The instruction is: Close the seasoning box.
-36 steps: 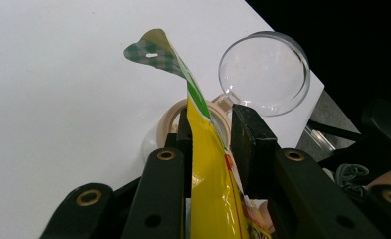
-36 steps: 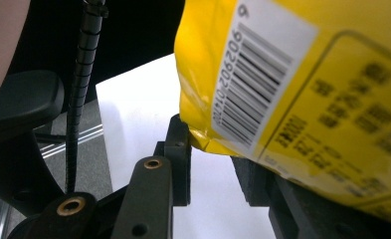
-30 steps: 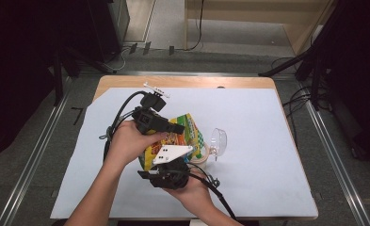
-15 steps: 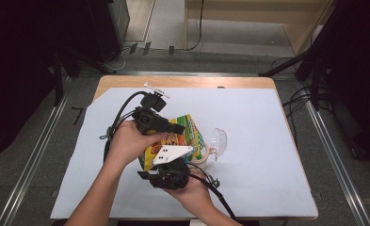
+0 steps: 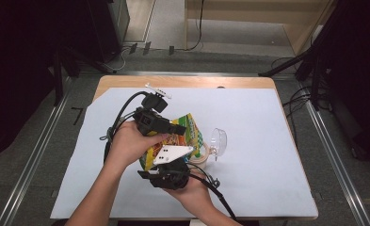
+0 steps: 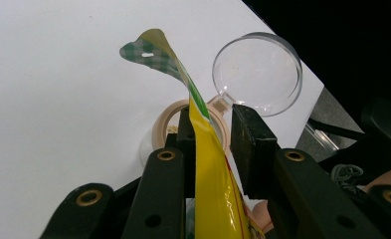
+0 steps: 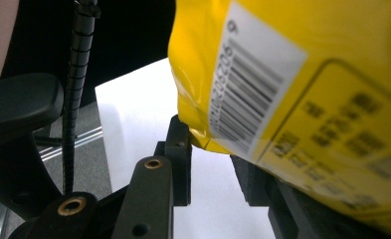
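Nearest the person, the right claw (image 5: 173, 162) comes up under the snack bag (image 5: 175, 139) from the desk's near side. In the right gripper view its jaws straddle the bag's bottom corner (image 7: 198, 137), but whether the pads actually press on the foil cannot be told there. Just beyond, the left claw (image 5: 180, 129) reaches in from the left; in the left gripper view the bag's upper edge (image 6: 208, 164) runs between its jaws, lying against one pad with a gap to the other, so it looks loosely bracketed, not pinched. The bag hangs above the white desk (image 5: 267, 141), held between both hands. Under and just behind it sits a small beige jar (image 6: 165, 122) with its clear hinged lid (image 6: 257, 74) flipped open. The bag's checked top seal (image 6: 148, 50) looks unopened, so the jar is ready while opening the bag and pouring seem left to do.
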